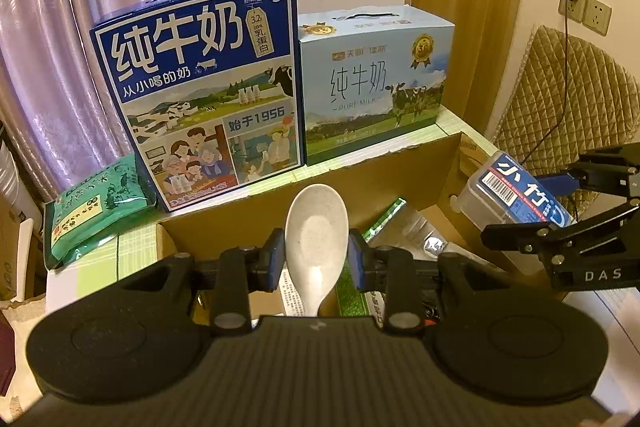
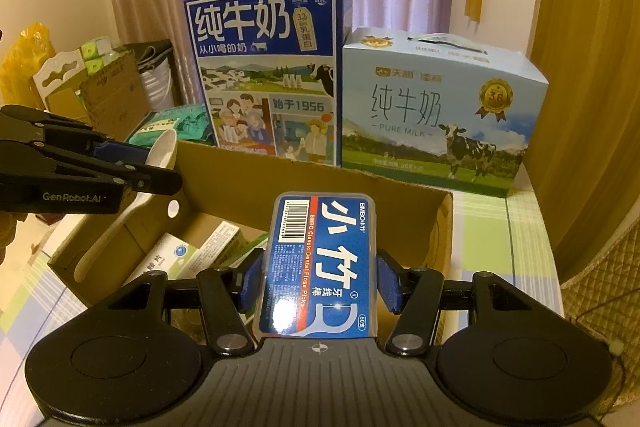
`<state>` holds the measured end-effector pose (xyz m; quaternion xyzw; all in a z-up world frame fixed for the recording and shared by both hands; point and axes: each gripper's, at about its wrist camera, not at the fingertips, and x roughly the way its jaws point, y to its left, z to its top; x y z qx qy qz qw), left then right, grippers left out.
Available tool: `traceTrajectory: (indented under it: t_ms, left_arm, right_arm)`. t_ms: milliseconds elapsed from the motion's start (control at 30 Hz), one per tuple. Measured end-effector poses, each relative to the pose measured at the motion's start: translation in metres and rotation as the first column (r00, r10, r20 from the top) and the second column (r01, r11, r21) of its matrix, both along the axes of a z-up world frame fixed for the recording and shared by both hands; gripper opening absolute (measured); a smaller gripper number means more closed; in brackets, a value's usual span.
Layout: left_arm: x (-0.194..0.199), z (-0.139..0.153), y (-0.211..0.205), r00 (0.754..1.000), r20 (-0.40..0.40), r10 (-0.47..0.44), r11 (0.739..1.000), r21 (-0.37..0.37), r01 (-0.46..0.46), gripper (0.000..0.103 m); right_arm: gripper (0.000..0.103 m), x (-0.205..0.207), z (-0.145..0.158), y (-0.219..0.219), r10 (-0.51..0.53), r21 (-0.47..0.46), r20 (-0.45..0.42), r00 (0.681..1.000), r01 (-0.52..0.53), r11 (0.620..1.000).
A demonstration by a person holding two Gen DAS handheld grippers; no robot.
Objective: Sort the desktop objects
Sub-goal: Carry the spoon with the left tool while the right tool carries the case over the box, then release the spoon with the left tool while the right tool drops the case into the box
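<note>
clamped between the blue pads of the left gripper [image 1: 316, 255], a smooth white speckled spoon [image 1: 316, 227] hangs bowl-up over the open cardboard box [image 2: 320, 183]. just right of it, the right gripper [image 2: 320, 281] has its jaws closed on a clear plastic floss box [image 2: 320, 263] with a glossy blue label, also above the cardboard box. inside lie small cartons and packets. behind stand a dark blue milk carton [image 1: 200, 87] and a pale blue milk carton [image 1: 372, 79].
</note>
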<state>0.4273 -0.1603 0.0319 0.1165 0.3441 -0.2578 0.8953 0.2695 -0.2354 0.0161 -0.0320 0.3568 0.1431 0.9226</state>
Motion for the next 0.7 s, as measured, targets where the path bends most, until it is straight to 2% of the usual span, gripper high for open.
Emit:
traceTrajectory:
  t_ms: [367, 467, 700]
  left_arm:
    - [0.006, -0.002, 0.0, 1.0, 0.005, 0.014, 1.0, -0.01, -0.014, 0.028]
    - [0.008, -0.005, 0.003, 1.0, -0.007, 0.027, 1.0, -0.009, -0.027, 0.034]
    - [0.004, -0.008, 0.018, 0.998, -0.013, 0.058, 0.998, -0.018, -0.058, 0.036]
  right_arm:
    - [0.055, 0.003, -0.001, 0.006, 0.001, -0.001, -0.003, 1.0, -0.001, 1.0]
    - [0.055, 0.004, -0.003, 0.007, 0.002, 0.0, -0.005, 1.0, -0.002, 1.0]
    - [0.055, 0.005, -0.006, 0.006, -0.01, 0.021, -0.017, 1.0, 0.01, 1.0]
